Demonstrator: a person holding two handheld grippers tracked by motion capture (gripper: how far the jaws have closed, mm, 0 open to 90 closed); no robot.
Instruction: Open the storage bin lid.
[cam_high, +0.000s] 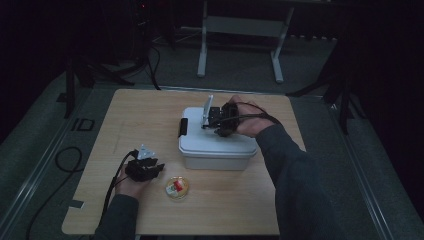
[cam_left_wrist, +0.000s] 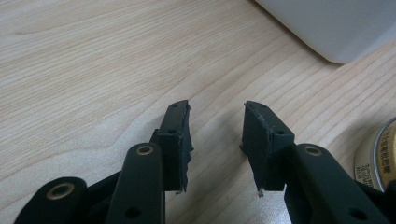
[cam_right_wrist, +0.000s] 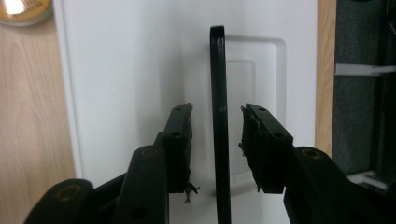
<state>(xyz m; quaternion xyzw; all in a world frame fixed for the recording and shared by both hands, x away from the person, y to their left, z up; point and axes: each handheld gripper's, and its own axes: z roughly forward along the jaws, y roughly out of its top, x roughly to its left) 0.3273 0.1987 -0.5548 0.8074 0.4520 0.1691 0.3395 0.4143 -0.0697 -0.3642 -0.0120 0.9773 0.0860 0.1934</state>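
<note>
Taking hold of the white box's handle

Lower left of the high view, left gripper (cam_high: 159, 166) rests on the table, jaws apart, empty; centre, right gripper (cam_right_wrist: 215, 119) straddles the black handle (cam_right_wrist: 219, 93) atop the white box (cam_high: 217, 145), pads not yet touching; close squarely, mid-handle

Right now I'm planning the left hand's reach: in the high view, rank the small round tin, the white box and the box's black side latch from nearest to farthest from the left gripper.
From the left gripper:
1. Small round tin, just to its right, near the table's front edge.
2. White box, farther back and right, mid-table.
3. Black side latch, on the box's left end, farthest back.
</note>
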